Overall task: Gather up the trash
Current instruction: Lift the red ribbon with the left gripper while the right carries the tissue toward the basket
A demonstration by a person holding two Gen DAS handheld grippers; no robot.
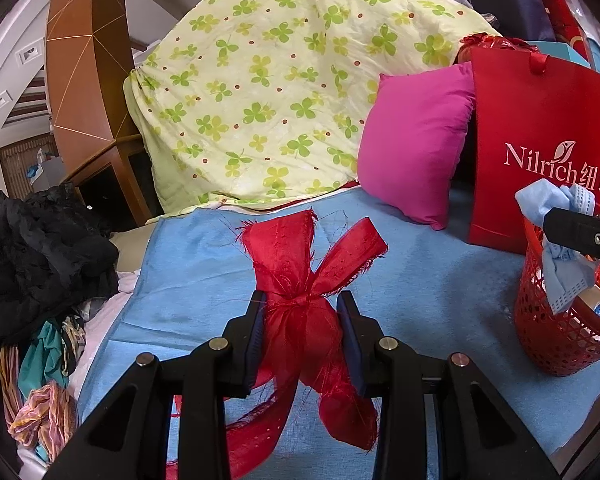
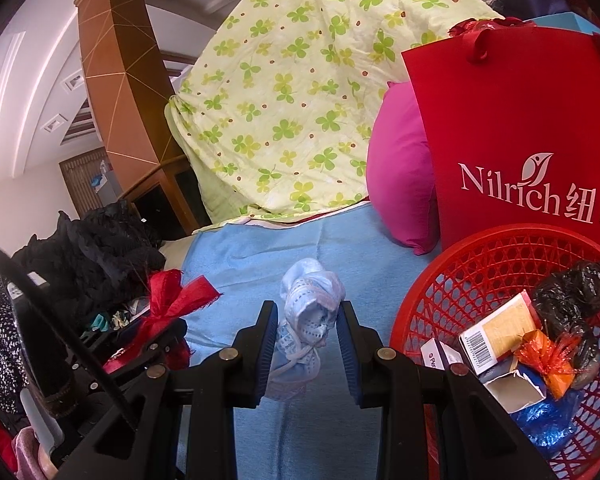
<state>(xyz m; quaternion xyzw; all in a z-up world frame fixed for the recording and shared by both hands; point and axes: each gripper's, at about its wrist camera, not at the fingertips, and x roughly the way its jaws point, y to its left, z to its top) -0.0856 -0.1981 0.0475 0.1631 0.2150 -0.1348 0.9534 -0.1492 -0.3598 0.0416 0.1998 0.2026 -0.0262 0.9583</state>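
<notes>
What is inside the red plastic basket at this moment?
In the red basket lie a black plastic bag, a barcoded carton, an orange wrapper and blue plastic. Anything beneath them is hidden.

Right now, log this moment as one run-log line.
left gripper: holding red ribbon | right gripper: holding blue face mask beside red basket | basket: boxes, wrappers, black bag inside | surface: blue cloth
</notes>
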